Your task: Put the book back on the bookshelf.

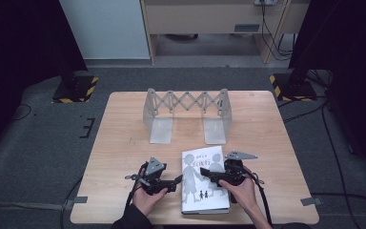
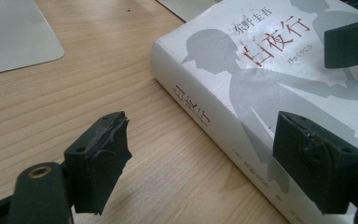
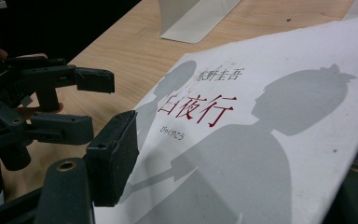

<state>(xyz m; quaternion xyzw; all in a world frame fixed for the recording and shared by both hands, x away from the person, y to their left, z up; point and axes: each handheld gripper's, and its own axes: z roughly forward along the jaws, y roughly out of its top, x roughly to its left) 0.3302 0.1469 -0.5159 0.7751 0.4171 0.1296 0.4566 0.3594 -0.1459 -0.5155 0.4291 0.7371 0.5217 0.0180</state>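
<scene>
I hold two grippers, one in each hand, at the near edge of the table (image 1: 124, 133). My left gripper (image 1: 171, 183) has its jaws wide open with nothing between them. It sits just left of the book (image 1: 205, 183), and its tips point at the book's spine. In the left gripper view, one jaw is over the bare wood and the other is by the book's near corner.

My right gripper (image 1: 208, 173) is over the book's cover. In the right gripper view the cover looks lifted and tilted, and it lies between my two jaws. I cannot tell if those jaws are pinching it or just open around it.

The book is white with grey shadow people and red writing. It lies flat near the front edge, a bit right of the middle. It looks thick, so I think it is heavy. The whole book is stiff, but the cover bends and looks smooth, so it may slip. I think the best place to hold is the spine or the thick side, not one thin page.

Far back on the table stands a grey folding book stand (image 1: 186, 114), well apart from the book.
</scene>
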